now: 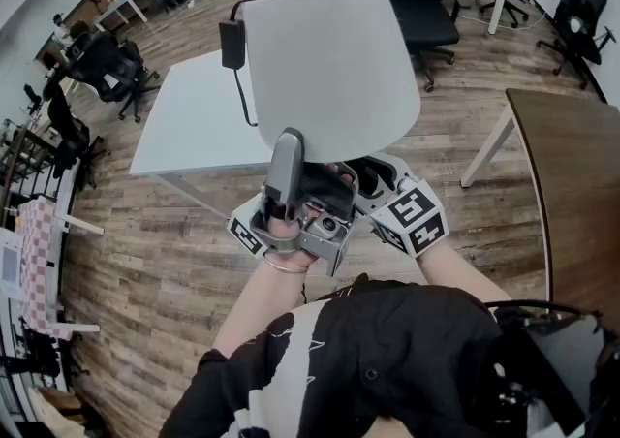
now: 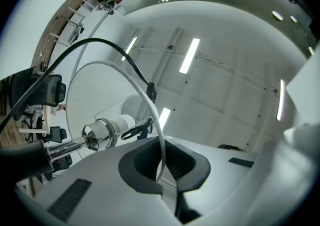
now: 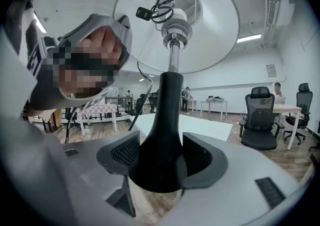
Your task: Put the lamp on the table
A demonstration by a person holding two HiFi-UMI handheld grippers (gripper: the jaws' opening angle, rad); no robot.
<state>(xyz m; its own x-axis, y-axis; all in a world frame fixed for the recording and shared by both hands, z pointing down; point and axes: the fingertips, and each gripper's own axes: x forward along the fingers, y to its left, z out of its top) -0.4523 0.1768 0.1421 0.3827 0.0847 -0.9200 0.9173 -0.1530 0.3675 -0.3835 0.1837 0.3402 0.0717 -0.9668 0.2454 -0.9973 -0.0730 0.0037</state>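
Note:
The lamp is held in the air by both grippers. Its white shade [image 1: 329, 58] fills the middle of the head view, above the white table [image 1: 189, 131]. My left gripper [image 2: 162, 170] is shut on the thin rim of the shade [image 2: 150, 105], beside the chrome socket [image 2: 97, 135]. My right gripper [image 3: 160, 165] has its jaws wide around the lamp's black base [image 3: 162, 135], pads against it. The chrome stem [image 3: 173, 57] rises to the shade [image 3: 200, 25]. The black cord with its adapter [image 1: 232, 44] hangs over the table.
The left gripper with the hand [image 3: 85, 60] shows in the right gripper view. A brown table [image 1: 581, 184] stands at the right. Black office chairs [image 1: 421, 10] stand behind the white table, more at the far left [image 1: 107, 68]. The floor is wood.

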